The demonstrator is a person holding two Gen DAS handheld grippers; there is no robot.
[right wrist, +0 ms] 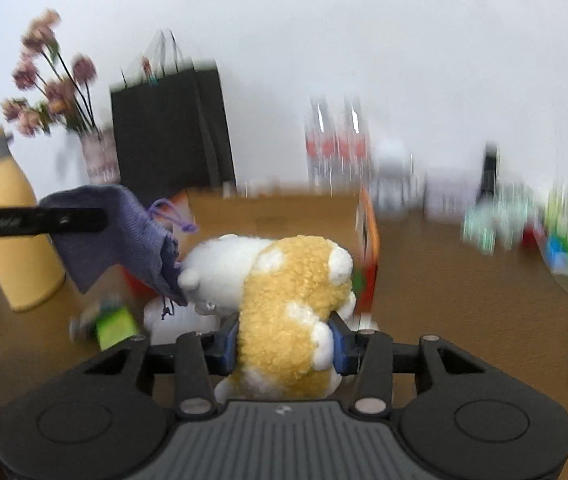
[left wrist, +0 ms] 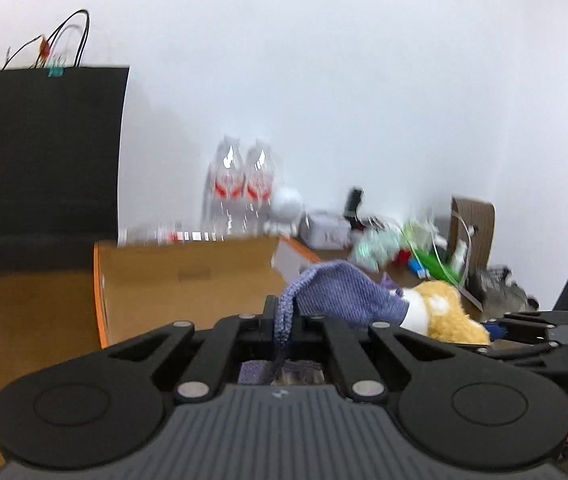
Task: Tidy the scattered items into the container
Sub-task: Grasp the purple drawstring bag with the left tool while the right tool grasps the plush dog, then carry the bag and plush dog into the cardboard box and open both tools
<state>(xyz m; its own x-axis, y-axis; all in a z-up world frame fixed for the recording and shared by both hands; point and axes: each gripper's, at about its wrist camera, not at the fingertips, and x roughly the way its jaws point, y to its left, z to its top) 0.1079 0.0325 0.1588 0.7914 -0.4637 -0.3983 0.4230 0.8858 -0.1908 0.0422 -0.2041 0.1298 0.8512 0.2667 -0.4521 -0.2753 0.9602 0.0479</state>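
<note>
Plush toy [right wrist: 284, 308], yellow-white, clamped between right gripper [right wrist: 284, 346] blue pads, held above brown table [right wrist: 444, 300], near side of cardboard box [right wrist: 275, 212]. Purple knit pouch [left wrist: 344, 292] pinched in closed left gripper [left wrist: 284, 320], mouth touching toy's head. Frames blurred.

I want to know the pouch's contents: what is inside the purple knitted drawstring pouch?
The yellow-and-white plush toy meets the purple knitted pouch at its mouth; knit fabric hides the interior.
</note>
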